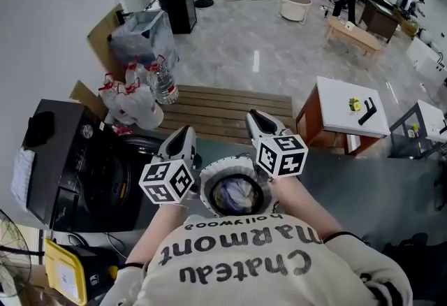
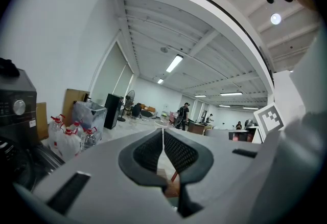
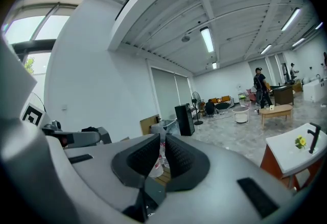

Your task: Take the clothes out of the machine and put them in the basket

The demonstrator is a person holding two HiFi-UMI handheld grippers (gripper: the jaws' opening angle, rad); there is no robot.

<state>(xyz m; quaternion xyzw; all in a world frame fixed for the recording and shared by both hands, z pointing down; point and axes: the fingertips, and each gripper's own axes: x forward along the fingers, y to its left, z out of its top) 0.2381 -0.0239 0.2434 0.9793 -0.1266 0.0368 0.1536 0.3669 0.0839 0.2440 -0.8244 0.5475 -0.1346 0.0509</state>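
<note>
Head view: black washing machine (image 1: 73, 158) sits at lower L. Its drum opening is dark, so contents can't be made out. Wooden slat bench (image 1: 223, 109) lies ahead of the person, w/ water bottles (image 1: 140, 91) bunched just beside its L end. White basket (image 1: 222, 165) sits close under the person's chest, btwn the two forearms and just R of the machine. Clothes (image 1: 234, 193), a blue-grey bundle, lie inside it. L gripper (image 1: 186, 134) points fwd past the basket's L side, R gripper (image 1: 255, 119) past its R side, both roughly level. L gripper view: jaws pressed together, pads meeting, nothing btwn them. R gripper view: jaws closed too, only a thin slit left, nothing held.
</note>
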